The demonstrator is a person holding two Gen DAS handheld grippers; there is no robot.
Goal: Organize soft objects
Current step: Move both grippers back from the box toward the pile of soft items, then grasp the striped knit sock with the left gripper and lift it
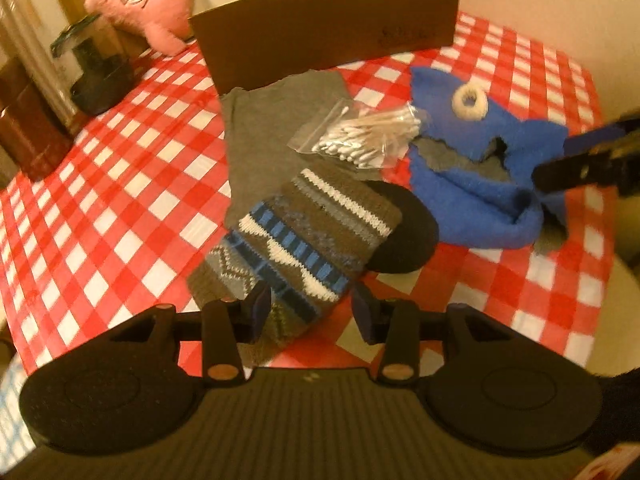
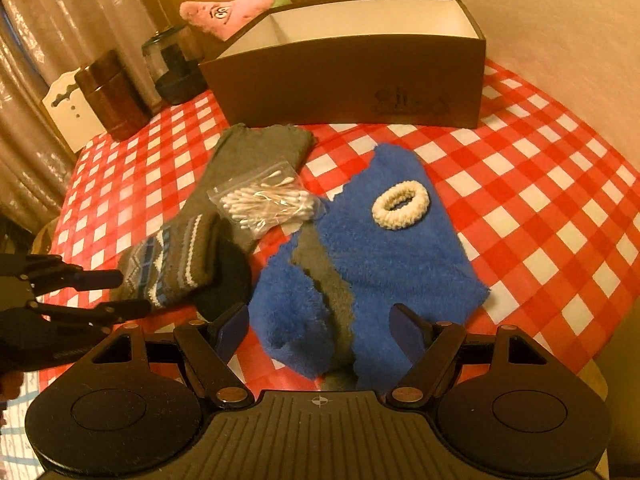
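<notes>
Socks and other soft items lie spread on the red-and-white checked tablecloth (image 2: 540,184) ahead of both grippers. The left gripper (image 1: 310,308) hovers with its jaws parted over the near end of the patterned knit sock (image 1: 304,232); the sock's cuff lies between the blue pads, which do not visibly press on it. Beyond that gripper, a grey sock (image 1: 272,120) stretches toward the brown cardboard box (image 1: 328,36), with a clear bag of cotton swabs (image 1: 360,136) resting across it and a black rounded piece (image 1: 404,232) just right of the patterned sock. The right gripper (image 2: 320,332) has its jaws spread wide on either side of the near edge of the fuzzy blue cloth (image 2: 400,256), without pinching it. A cream scrunchie (image 2: 400,205) sits on that cloth, farther ahead. A pink plush toy (image 2: 236,8) leans behind the box, far from both tools, to their left.
</notes>
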